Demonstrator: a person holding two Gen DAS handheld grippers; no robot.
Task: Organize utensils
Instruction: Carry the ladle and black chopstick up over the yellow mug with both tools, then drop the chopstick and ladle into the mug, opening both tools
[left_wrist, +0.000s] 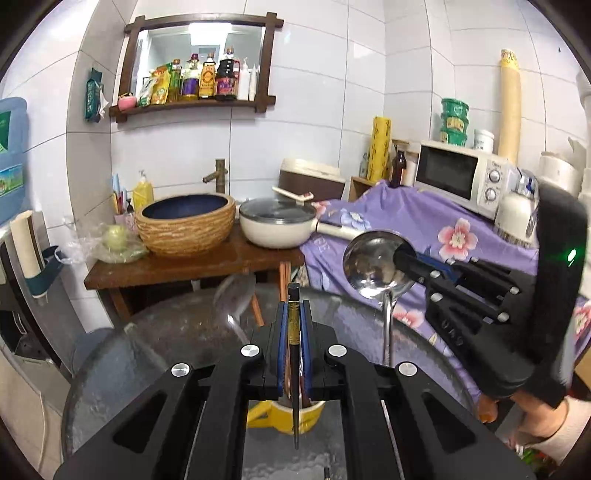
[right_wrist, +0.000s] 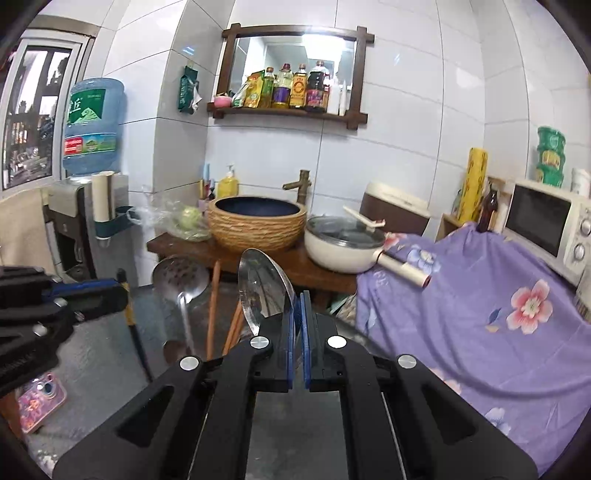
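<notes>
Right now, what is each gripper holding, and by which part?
Left gripper: dark chopsticks, near the gold-banded upper end. Right gripper: steel ladle, clamped at the bowl's edge.

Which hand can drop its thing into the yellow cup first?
Probably the left. The left gripper holds the chopstick right above the yellow cup; the right gripper holds the ladle off to the side.
</notes>
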